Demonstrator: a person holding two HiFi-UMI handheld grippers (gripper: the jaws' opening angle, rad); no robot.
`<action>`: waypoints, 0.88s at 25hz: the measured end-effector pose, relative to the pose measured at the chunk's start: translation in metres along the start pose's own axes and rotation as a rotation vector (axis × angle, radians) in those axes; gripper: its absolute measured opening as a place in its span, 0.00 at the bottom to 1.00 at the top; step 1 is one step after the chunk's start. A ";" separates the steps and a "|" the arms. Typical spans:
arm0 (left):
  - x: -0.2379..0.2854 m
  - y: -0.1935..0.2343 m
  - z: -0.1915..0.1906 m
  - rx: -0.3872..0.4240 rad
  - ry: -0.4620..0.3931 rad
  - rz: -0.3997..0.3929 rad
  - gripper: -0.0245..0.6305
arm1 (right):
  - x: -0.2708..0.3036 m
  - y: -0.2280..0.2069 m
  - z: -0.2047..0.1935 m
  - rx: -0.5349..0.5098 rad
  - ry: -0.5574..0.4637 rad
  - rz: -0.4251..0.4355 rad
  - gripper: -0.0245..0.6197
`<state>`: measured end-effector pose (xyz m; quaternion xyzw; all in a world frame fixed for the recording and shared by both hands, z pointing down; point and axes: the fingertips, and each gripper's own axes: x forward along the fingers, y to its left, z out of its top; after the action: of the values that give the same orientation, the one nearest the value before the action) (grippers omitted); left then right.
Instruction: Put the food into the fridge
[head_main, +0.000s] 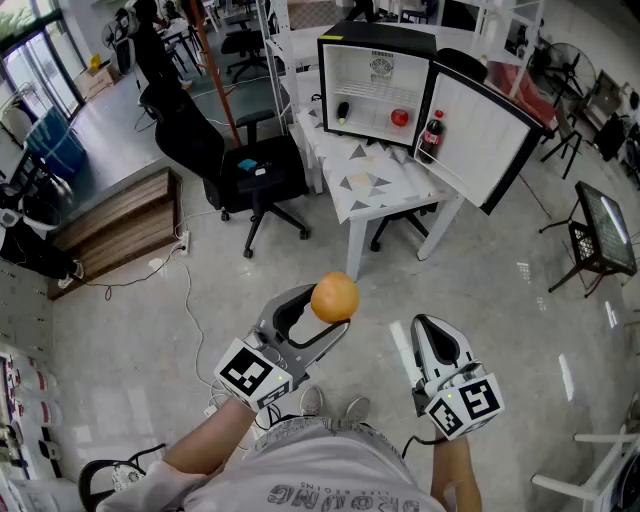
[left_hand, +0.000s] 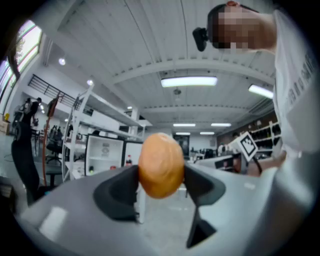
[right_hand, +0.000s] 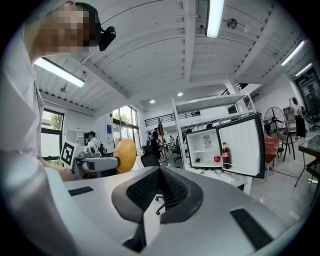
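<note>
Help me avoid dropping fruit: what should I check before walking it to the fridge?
1. Hold: left gripper clamps orange: ok.
2. Spare: right gripper shut, empty: ok.
3. Access: fridge door open: ok.
4. Room: shelf gap between dark item and red fruit: ok.
5. Route: floor to table looks free, cable off left: ok.
6. Grip firmness: cannot tell.

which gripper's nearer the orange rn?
Left. The left gripper is shut on the orange; the right gripper, shut and empty, sits apart on the orange's right.
</note>
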<state>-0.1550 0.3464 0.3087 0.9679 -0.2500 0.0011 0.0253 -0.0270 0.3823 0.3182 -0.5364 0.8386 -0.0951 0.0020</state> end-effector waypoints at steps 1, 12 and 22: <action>0.001 0.001 -0.001 0.001 0.000 0.000 0.48 | 0.001 -0.001 -0.001 0.000 0.000 0.001 0.04; 0.012 0.002 -0.009 -0.008 0.011 -0.005 0.48 | 0.009 -0.013 -0.007 0.026 0.014 -0.018 0.04; 0.025 -0.009 -0.010 -0.010 0.016 0.003 0.48 | 0.001 -0.027 -0.008 0.030 0.017 -0.008 0.04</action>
<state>-0.1284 0.3428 0.3187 0.9674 -0.2511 0.0075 0.0321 -0.0045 0.3719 0.3307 -0.5387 0.8350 -0.1120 0.0026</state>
